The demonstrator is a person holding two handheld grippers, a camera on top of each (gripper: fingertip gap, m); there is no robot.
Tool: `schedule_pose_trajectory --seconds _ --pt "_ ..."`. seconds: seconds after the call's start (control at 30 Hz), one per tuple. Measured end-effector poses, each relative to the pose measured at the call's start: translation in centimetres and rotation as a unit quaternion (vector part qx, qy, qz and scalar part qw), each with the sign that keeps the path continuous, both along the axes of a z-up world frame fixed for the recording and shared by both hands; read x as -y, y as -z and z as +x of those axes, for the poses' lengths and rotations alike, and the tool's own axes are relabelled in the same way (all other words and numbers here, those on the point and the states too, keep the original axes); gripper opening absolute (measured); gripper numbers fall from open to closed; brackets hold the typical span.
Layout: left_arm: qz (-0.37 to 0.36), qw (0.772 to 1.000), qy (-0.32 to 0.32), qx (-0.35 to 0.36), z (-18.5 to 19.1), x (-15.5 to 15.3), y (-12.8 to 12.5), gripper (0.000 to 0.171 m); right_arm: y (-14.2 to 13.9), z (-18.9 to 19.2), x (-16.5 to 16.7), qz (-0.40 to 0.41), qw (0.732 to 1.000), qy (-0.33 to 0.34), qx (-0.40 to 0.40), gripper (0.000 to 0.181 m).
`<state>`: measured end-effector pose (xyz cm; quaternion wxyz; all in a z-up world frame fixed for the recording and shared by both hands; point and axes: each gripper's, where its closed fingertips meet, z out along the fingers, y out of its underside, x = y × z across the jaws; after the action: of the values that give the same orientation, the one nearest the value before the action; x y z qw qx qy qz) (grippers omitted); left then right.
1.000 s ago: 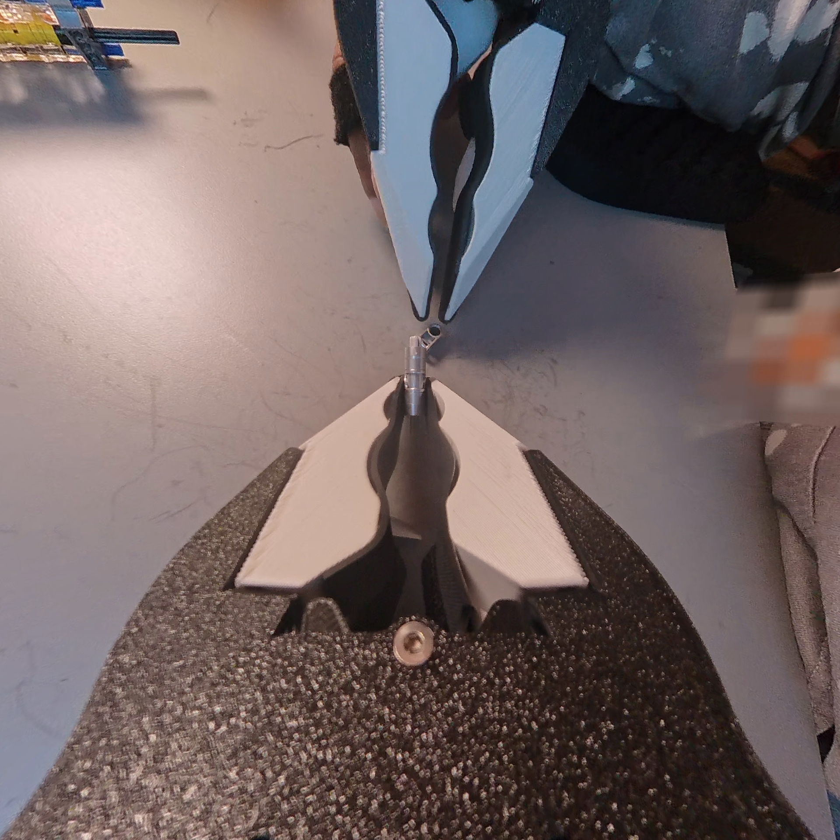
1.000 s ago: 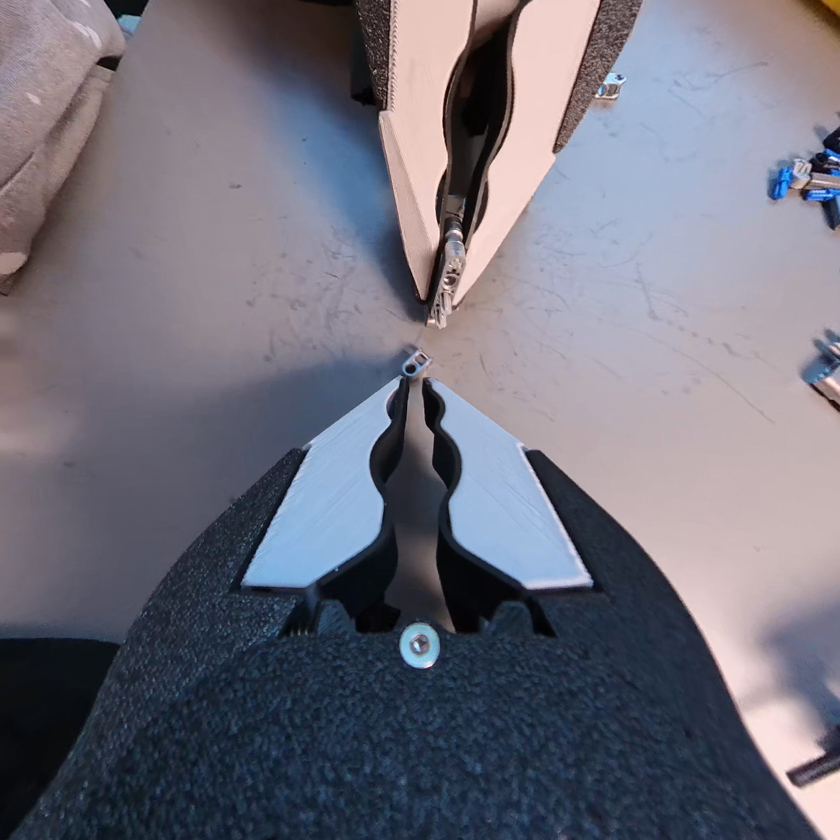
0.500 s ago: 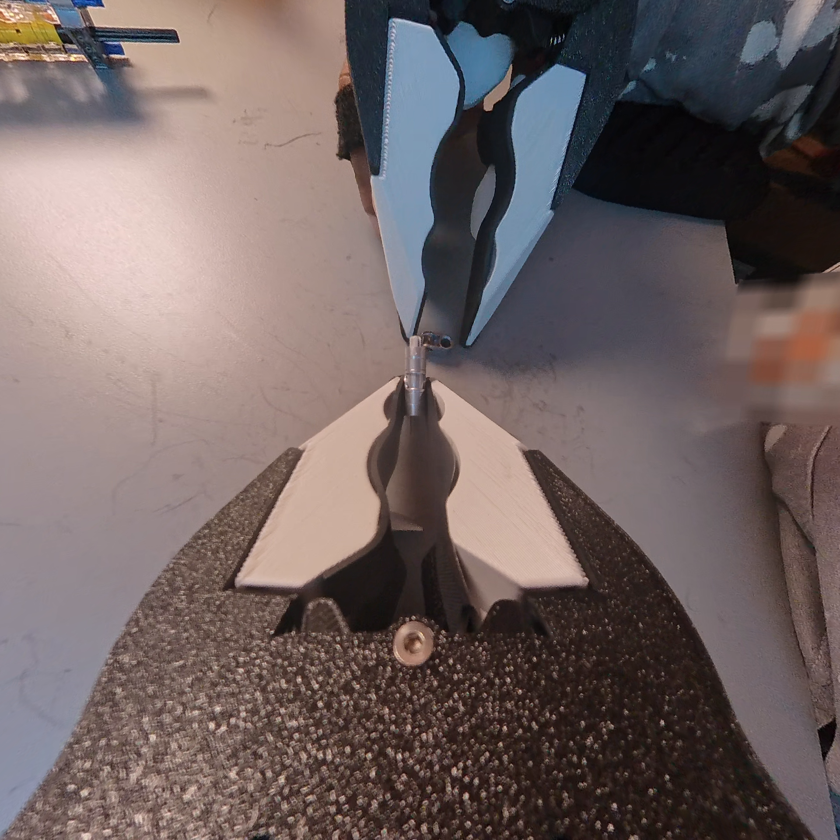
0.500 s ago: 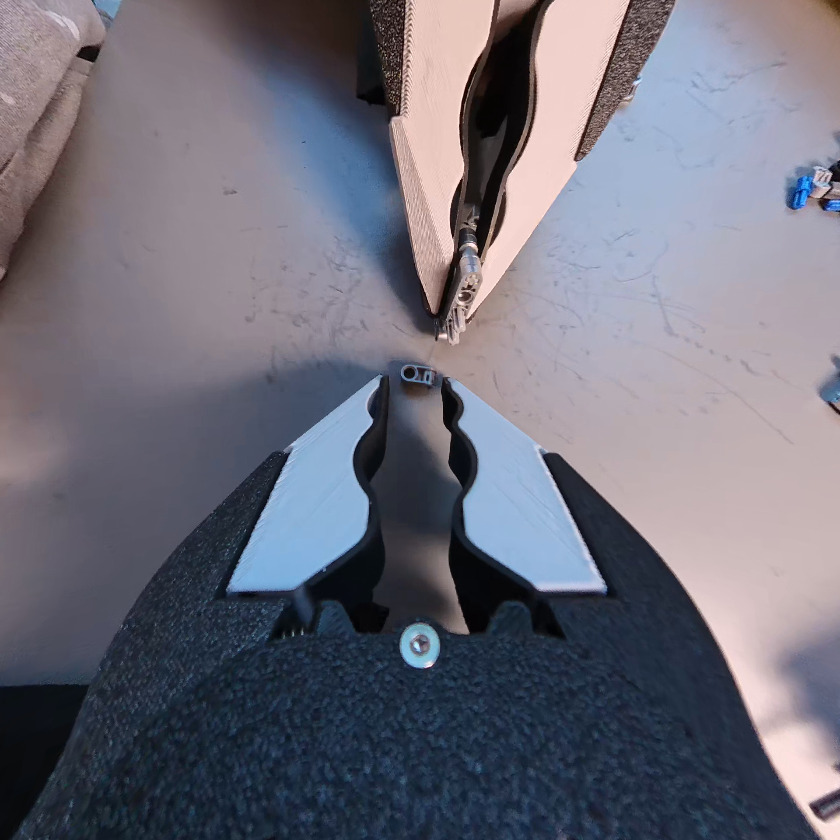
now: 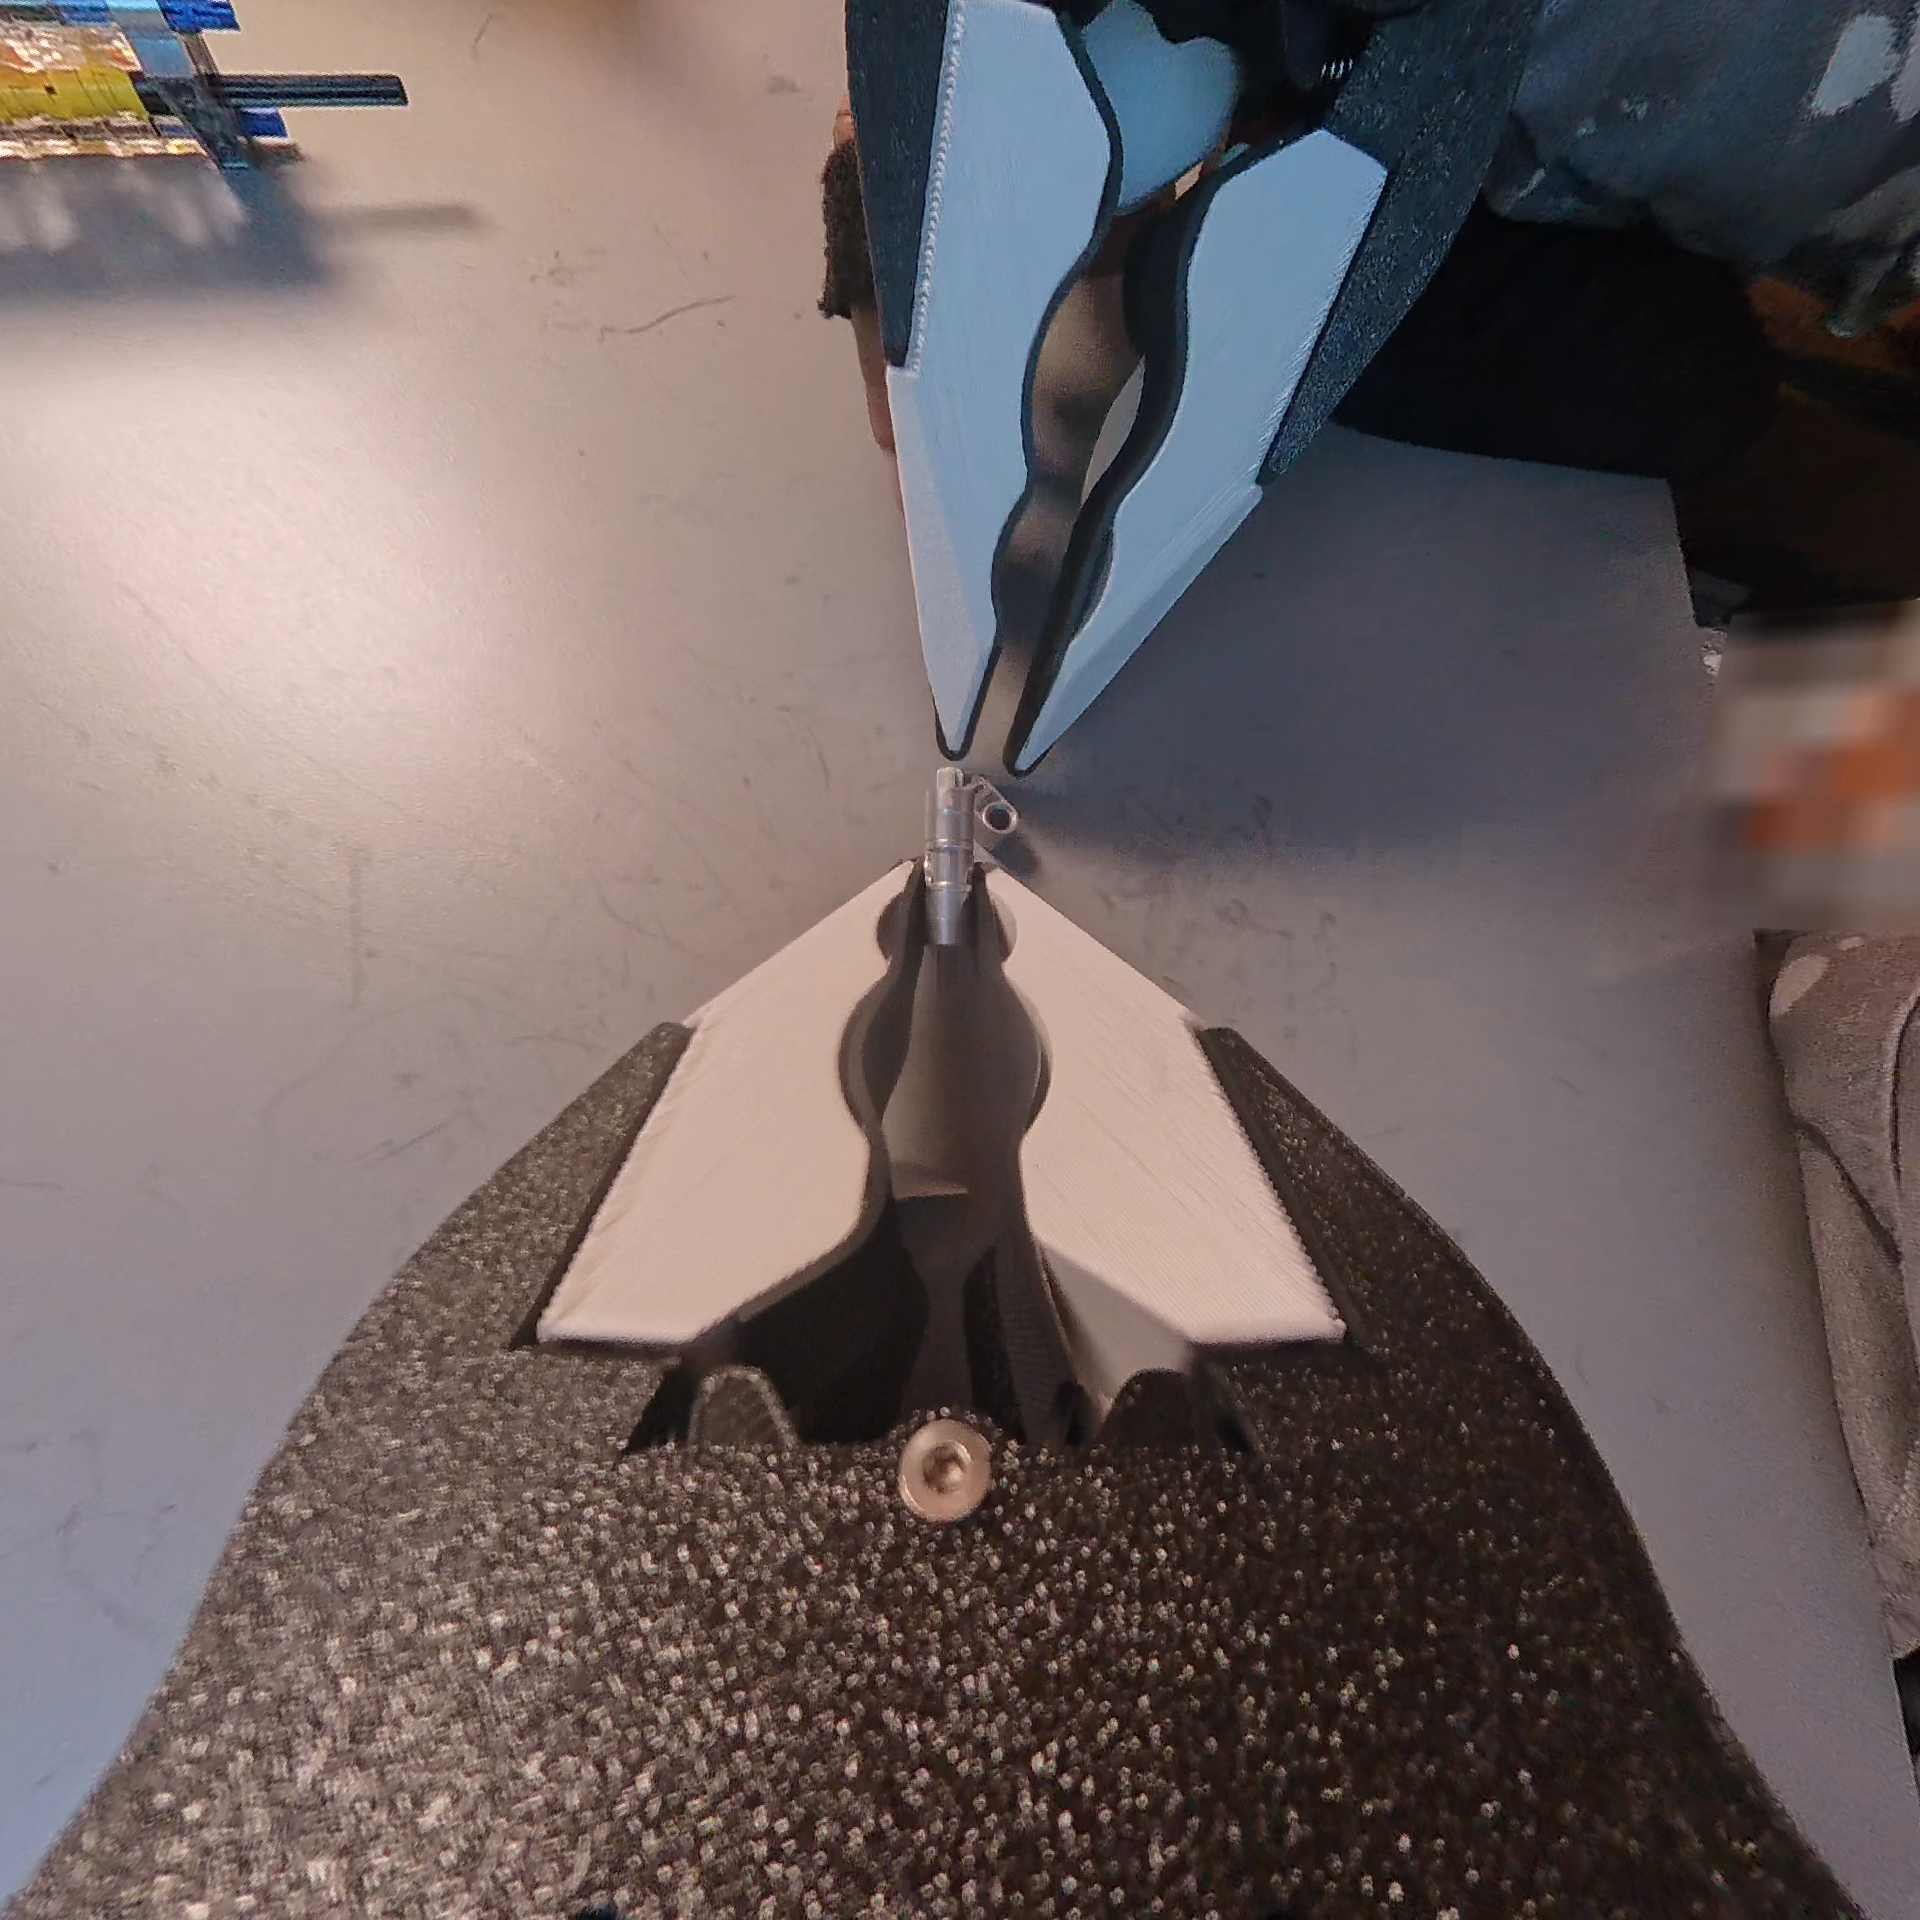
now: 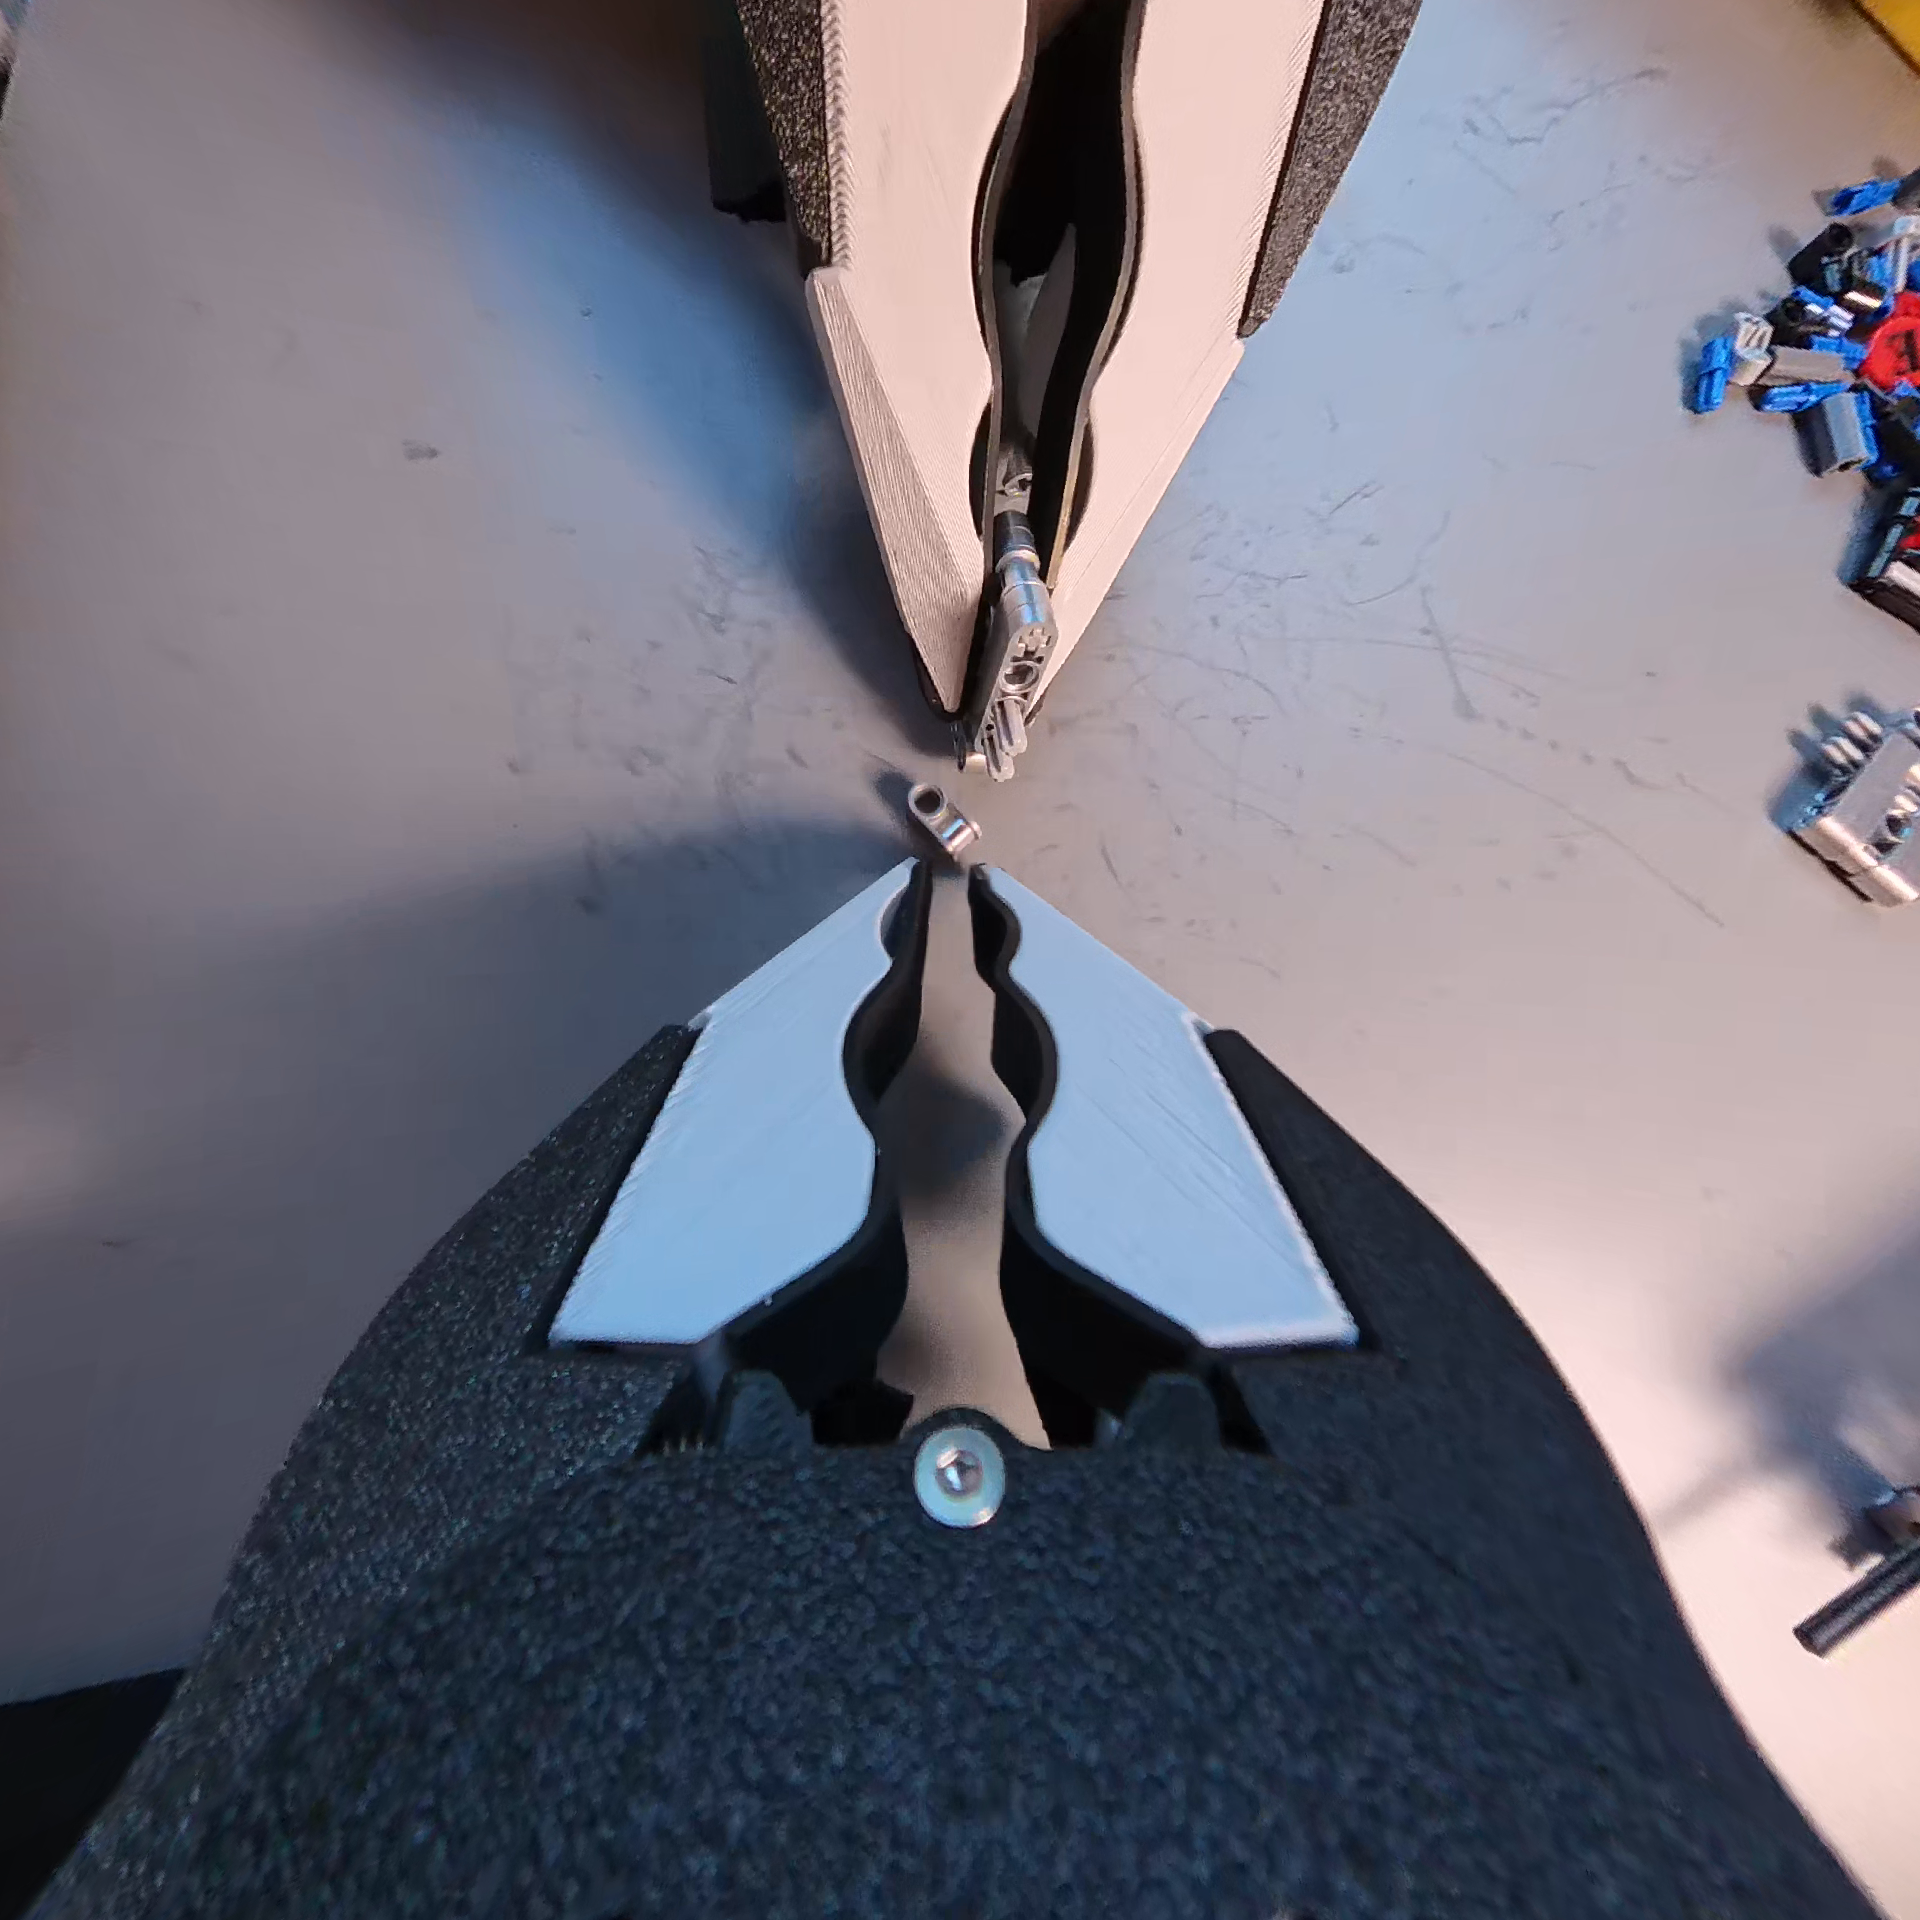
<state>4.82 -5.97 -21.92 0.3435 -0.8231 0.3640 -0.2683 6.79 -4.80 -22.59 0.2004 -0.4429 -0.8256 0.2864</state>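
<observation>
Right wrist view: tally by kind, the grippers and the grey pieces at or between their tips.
Grippers: 2 (right gripper, left gripper)
Held grey beam: 1, in the left gripper
Loose grey connector: 1, between the tips
Total: 4

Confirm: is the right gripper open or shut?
Open, narrowly. The right gripper shows a slim gap between its tips, holding nothing; the small grey connector lies on the table just ahead.
</observation>
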Motion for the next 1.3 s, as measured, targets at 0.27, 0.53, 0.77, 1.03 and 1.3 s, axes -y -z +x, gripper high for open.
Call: schedule_pose_trajectory --seconds 0.27,0.53,0.77,1.03,1.3 --pt "0.011 1.0 -0.006 -0.014 -0.4 0.1 0.0 0.006 0.2 -0.5 0.4 -0.036 0.981 0.189 0.026 0.016" --pt "0.015 1.0 -0.006 -0.017 -0.4 0.1 0.0 0.006 0.3 -0.6 0.6 -0.018 0.939 0.345 0.002 0.019" --pt "0.018 1.0 -0.006 -0.021 -0.6 0.4 0.0 0.006 0.3 -0.7 0.3 -0.023 0.915 0.401 -0.031 0.014" --pt "0.02 0.999 -0.004 -0.026 -0.6 0.5 0.1 0.006 0.1 1.6 -1.1 0.042 0.945 0.317 0.065 0.004" --pt "0.023 0.999 -0.005 -0.033 -0.9 0.7 0.1 0.006 -1.0 3.0 -3.9 0.152 0.952 0.147 0.222 0.008"
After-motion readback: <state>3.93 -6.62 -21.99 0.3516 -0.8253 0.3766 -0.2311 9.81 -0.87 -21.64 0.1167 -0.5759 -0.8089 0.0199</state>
